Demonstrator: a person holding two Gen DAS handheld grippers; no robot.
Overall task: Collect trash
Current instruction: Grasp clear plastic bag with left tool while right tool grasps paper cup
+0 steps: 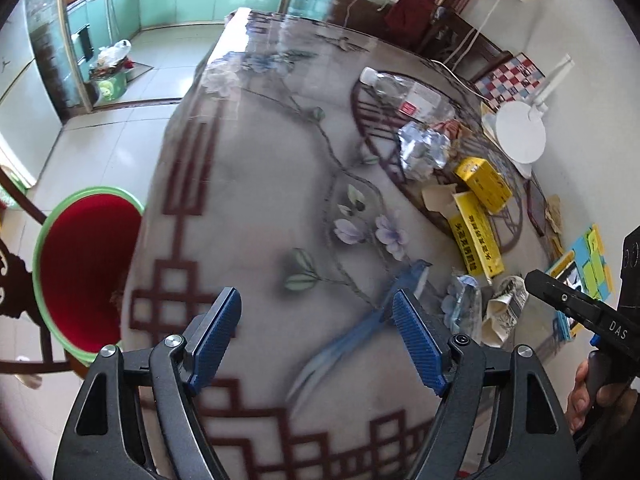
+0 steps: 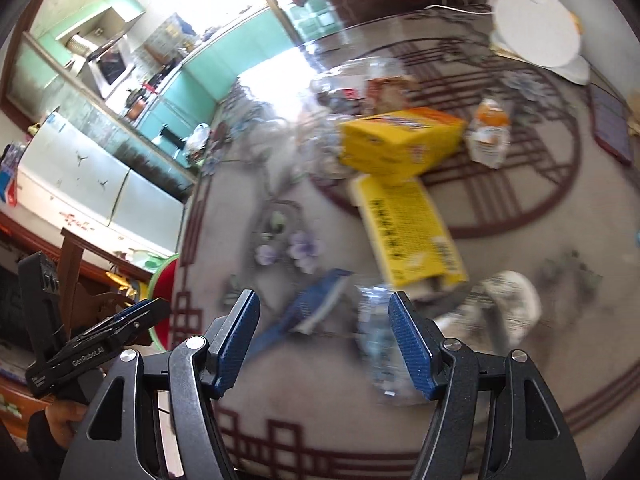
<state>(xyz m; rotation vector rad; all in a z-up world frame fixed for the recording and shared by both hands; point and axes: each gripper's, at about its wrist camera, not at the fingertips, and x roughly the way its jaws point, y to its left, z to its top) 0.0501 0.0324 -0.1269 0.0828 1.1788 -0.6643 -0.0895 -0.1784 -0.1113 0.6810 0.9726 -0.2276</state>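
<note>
Trash lies on the patterned table: a blue wrapper, a clear crumpled plastic piece, a crumpled white paper cup, two yellow boxes, crumpled foil and a clear bottle. My left gripper is open and empty above the table, just left of the blue wrapper. My right gripper is open and empty over the blue wrapper and the clear plastic. The yellow boxes lie beyond it.
A red bin with a green rim stands on the floor left of the table; it also shows in the right wrist view. A white lamp base, a dark phone and coloured papers sit at the table's right.
</note>
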